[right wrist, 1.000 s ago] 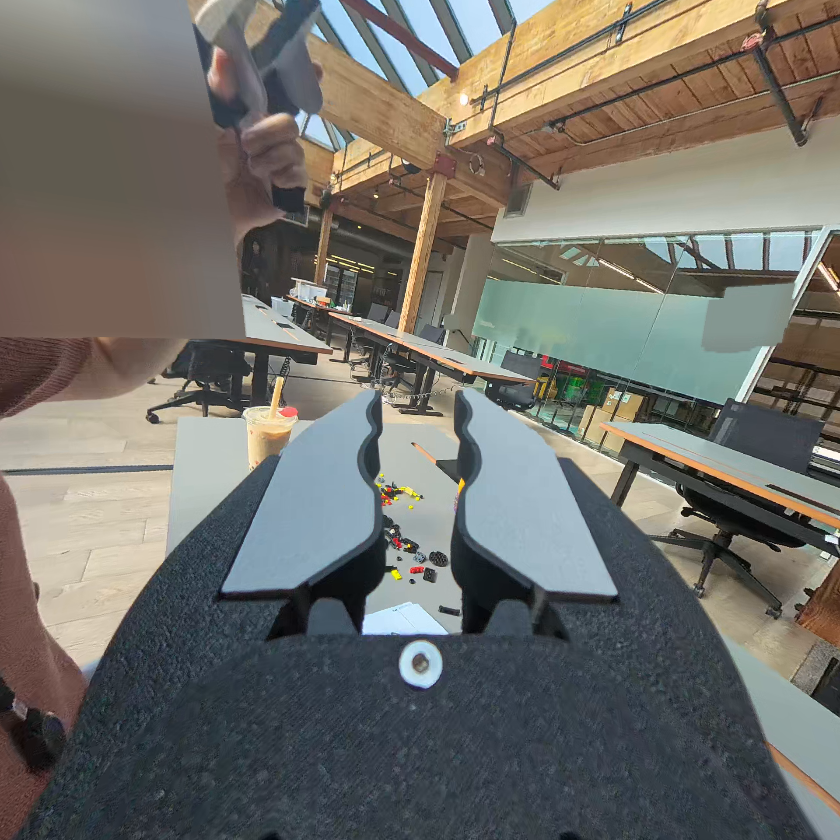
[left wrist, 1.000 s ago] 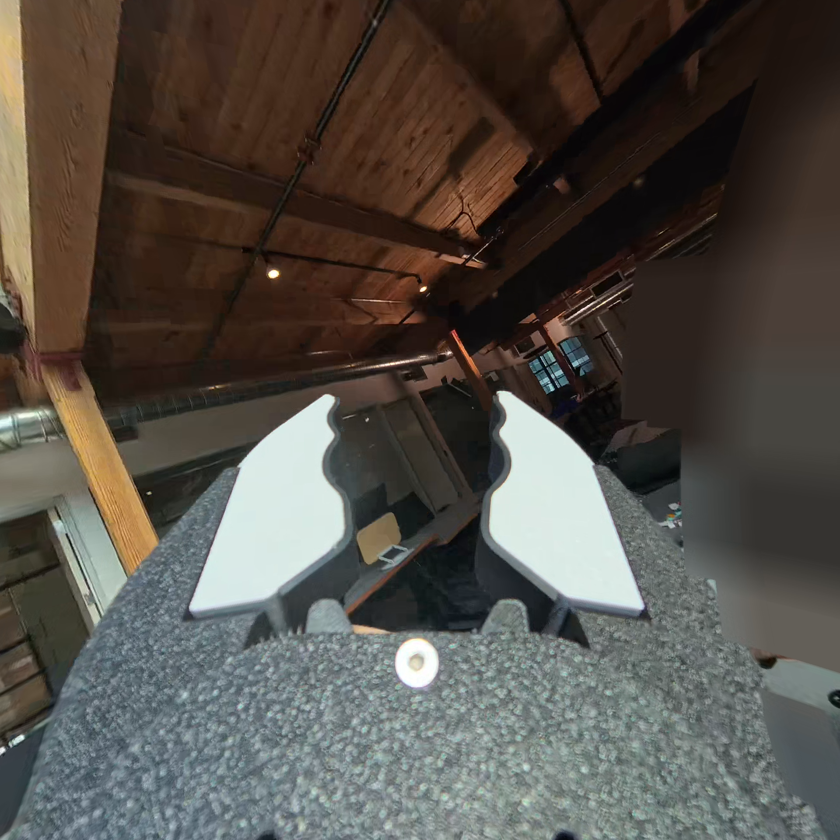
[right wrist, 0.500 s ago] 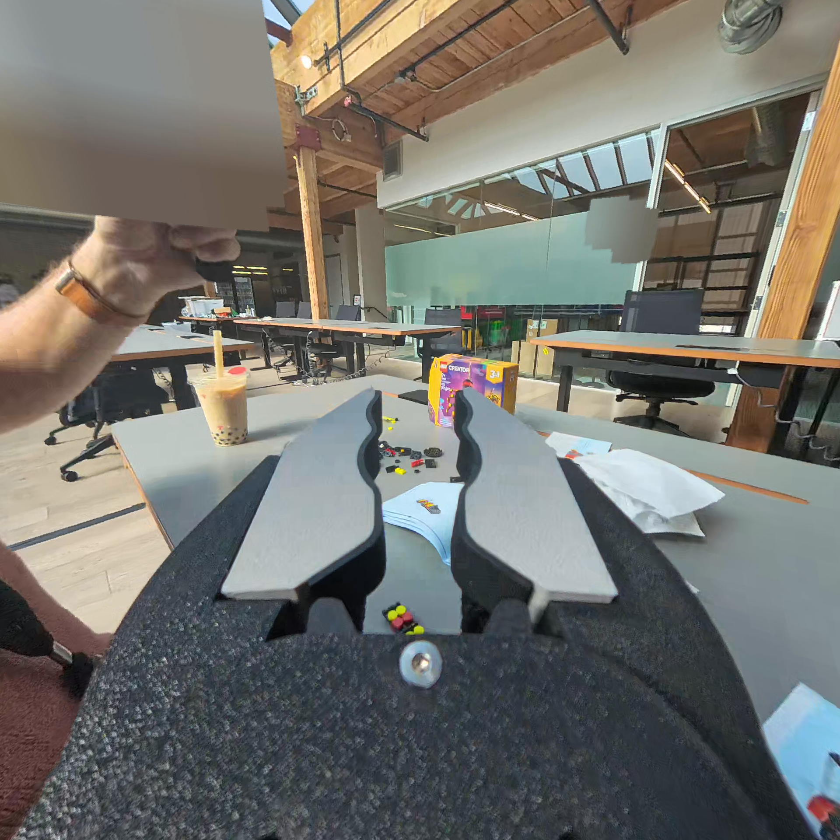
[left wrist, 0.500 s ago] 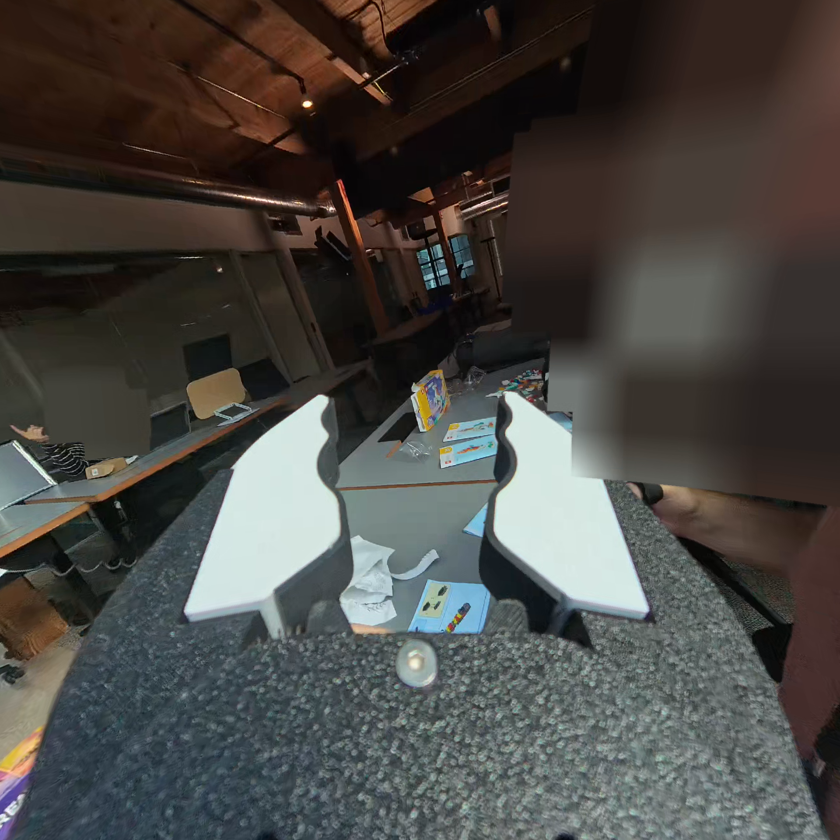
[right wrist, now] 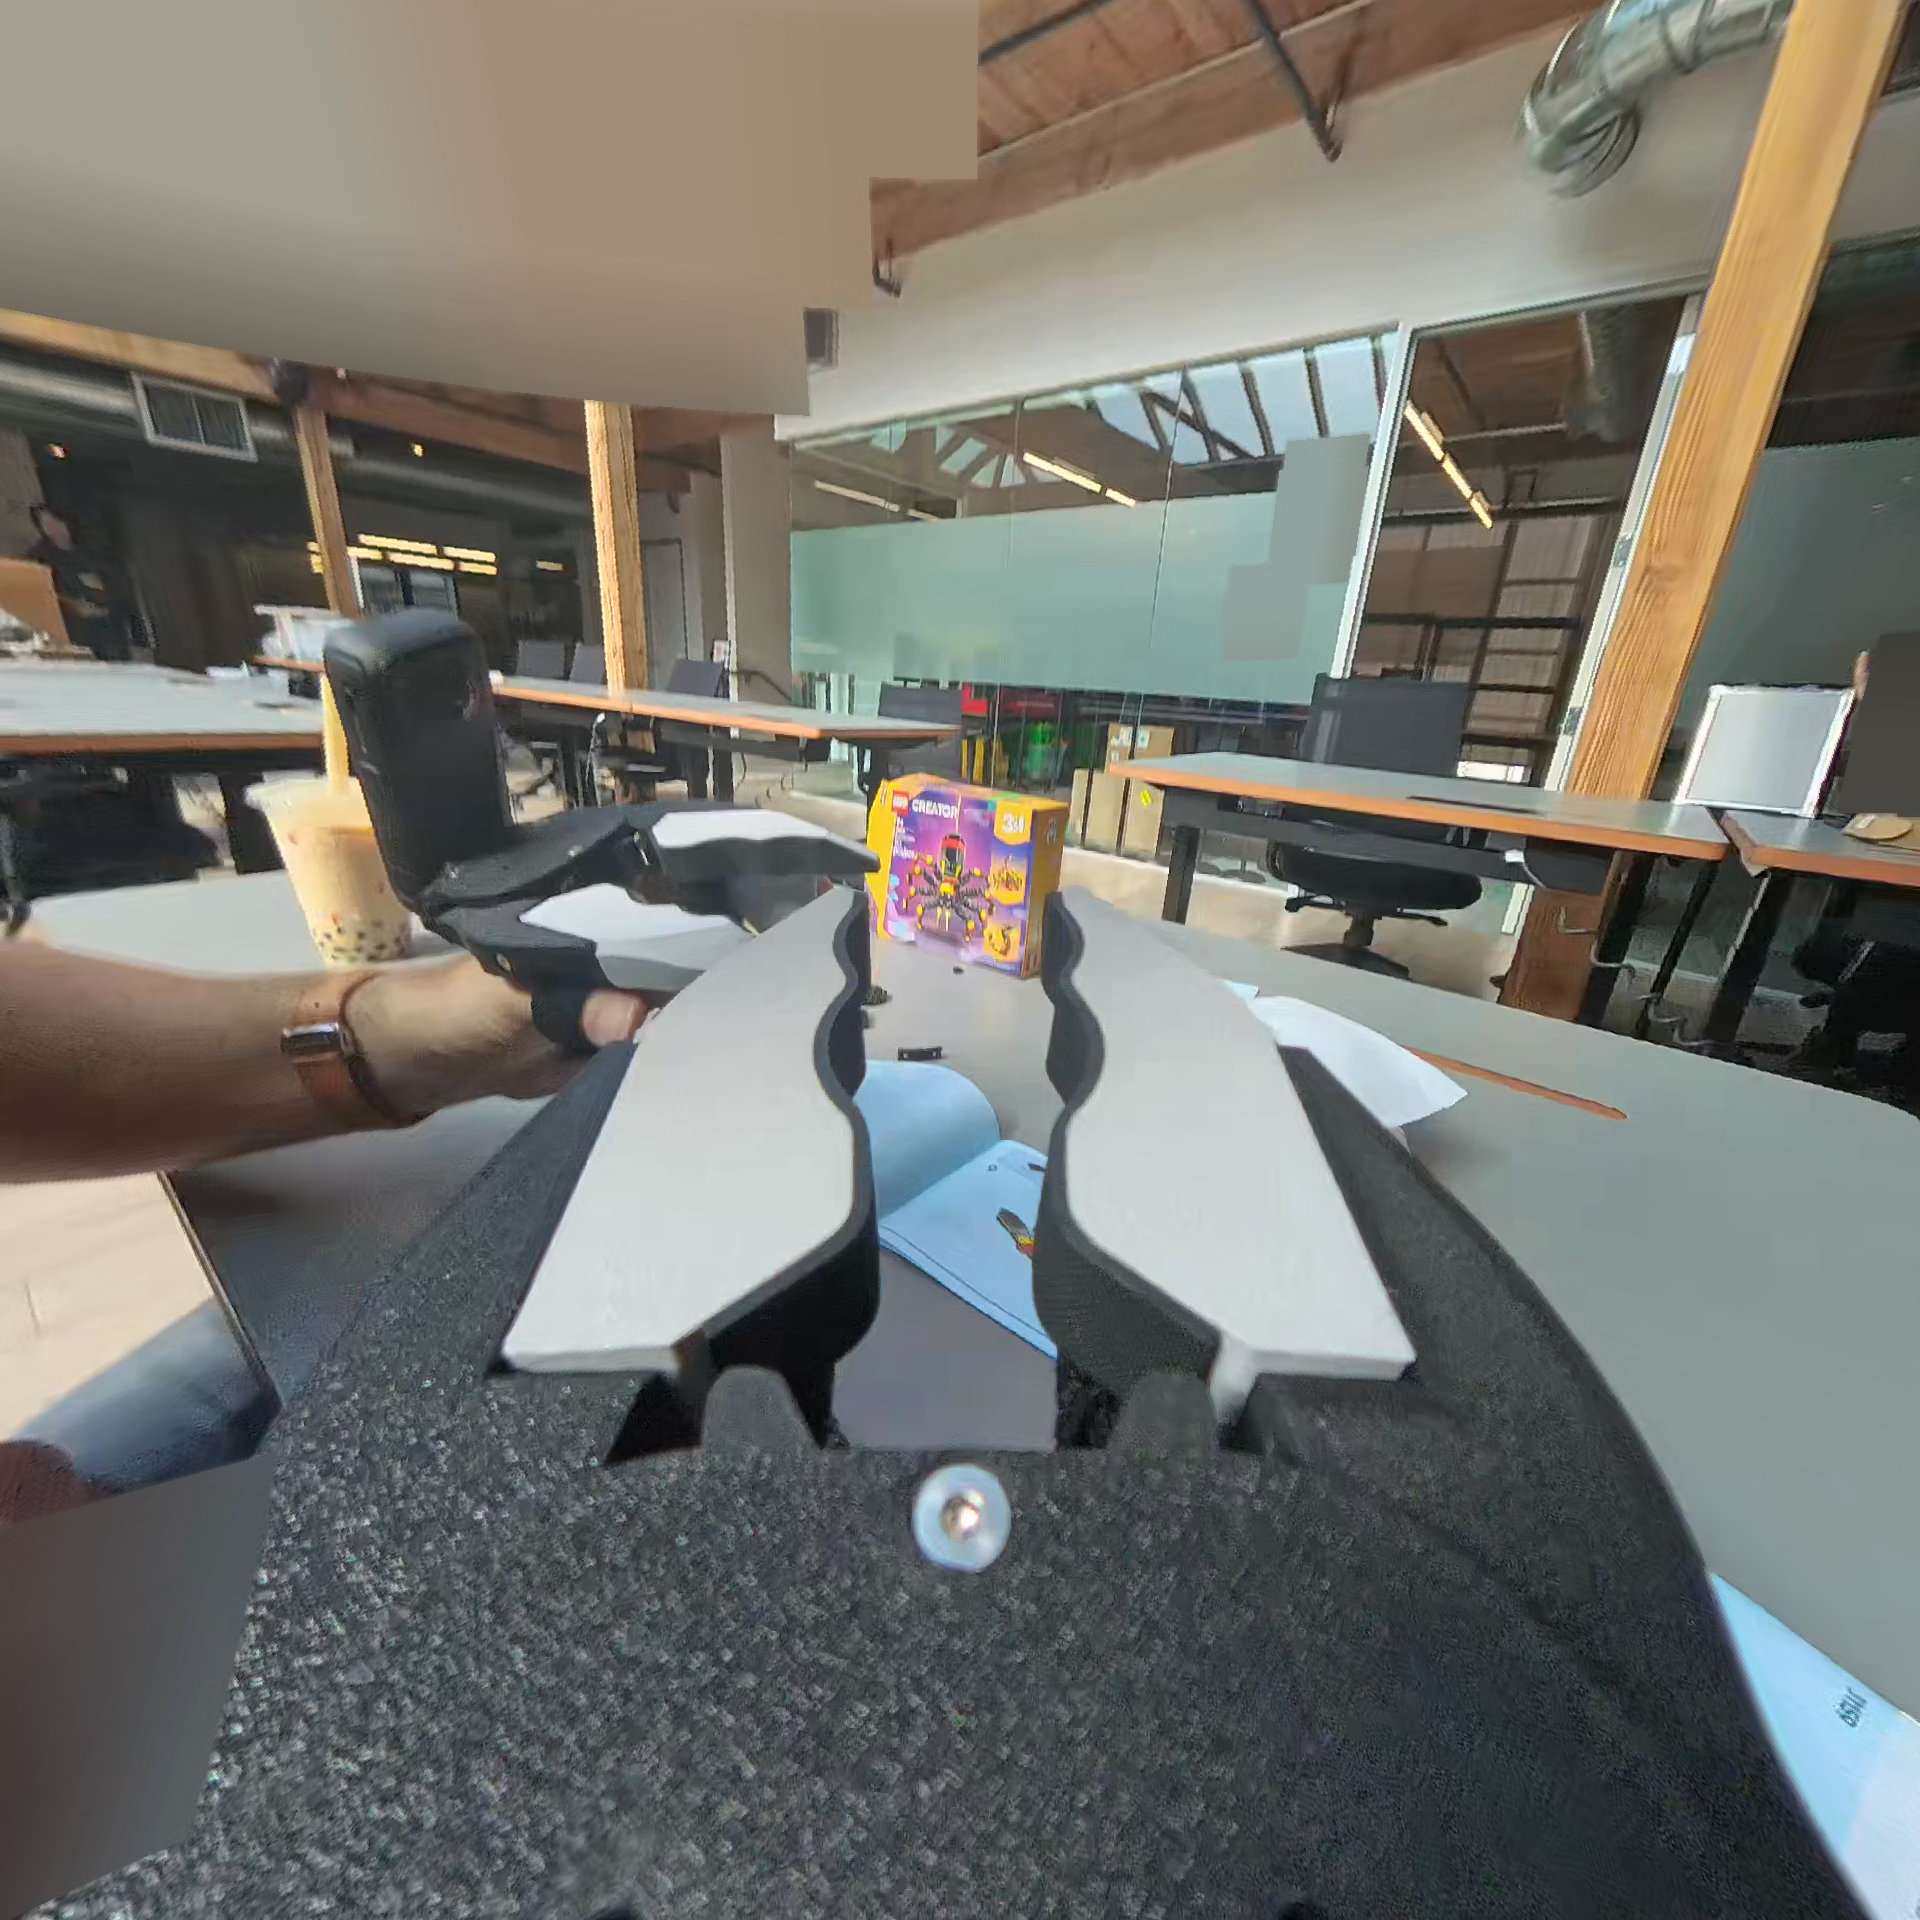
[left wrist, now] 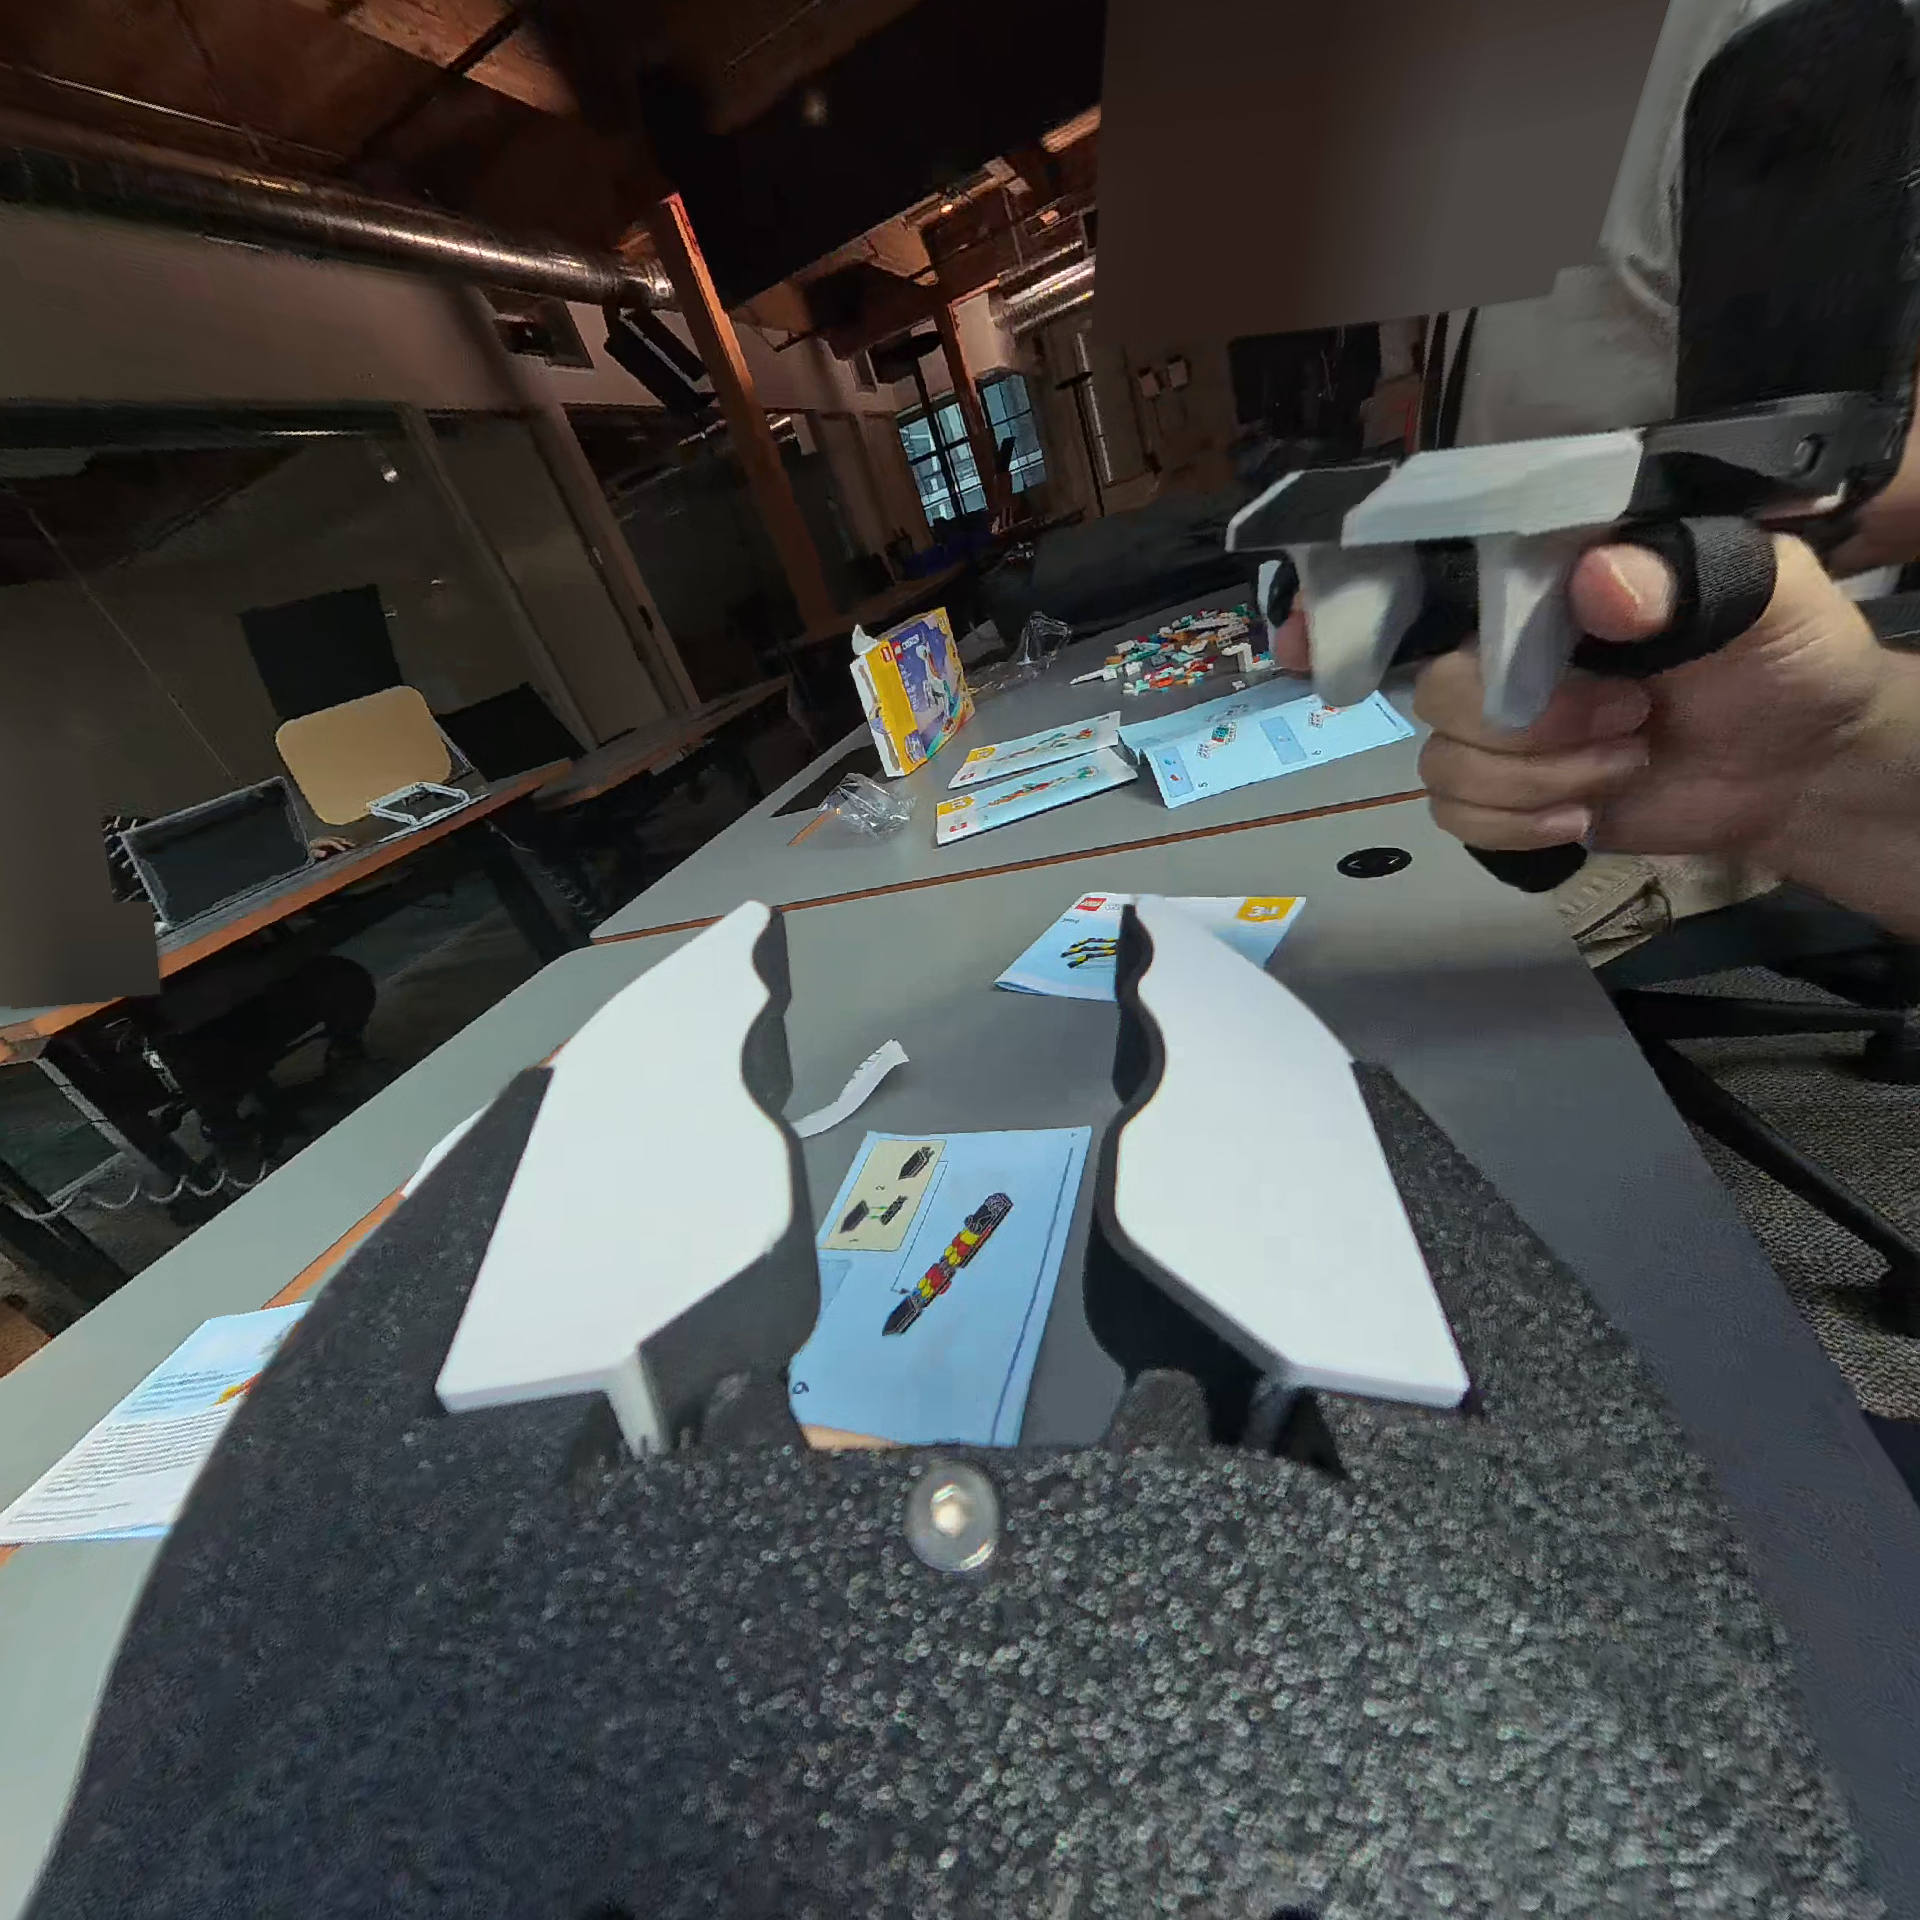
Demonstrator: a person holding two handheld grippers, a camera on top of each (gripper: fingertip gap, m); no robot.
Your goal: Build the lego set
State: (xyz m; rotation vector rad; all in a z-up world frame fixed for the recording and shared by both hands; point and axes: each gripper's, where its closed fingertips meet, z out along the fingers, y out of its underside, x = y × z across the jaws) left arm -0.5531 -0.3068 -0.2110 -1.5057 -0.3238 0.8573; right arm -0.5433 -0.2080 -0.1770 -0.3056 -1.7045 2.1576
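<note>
My left gripper is open and empty, held low over the grey table. A blue instruction page lies on the table between its fingers, and a second booklet lies beyond the tips. My right gripper is open and empty, pointing at the lego box standing on the table. The open booklet lies under it. A few small black pieces lie past the booklet. Each gripper shows in the other's view: the right and the left, each held in a hand.
A bubble tea cup stands at the table's far left corner. White crumpled paper lies to the right. A white paper strip lies near the page. The adjoining table holds another box, booklets and loose bricks.
The left gripper swung down from facing the ceiling to the table and its jaws look a little wider. The right gripper dropped lower and turned toward the box. The left hand came down beside it.
</note>
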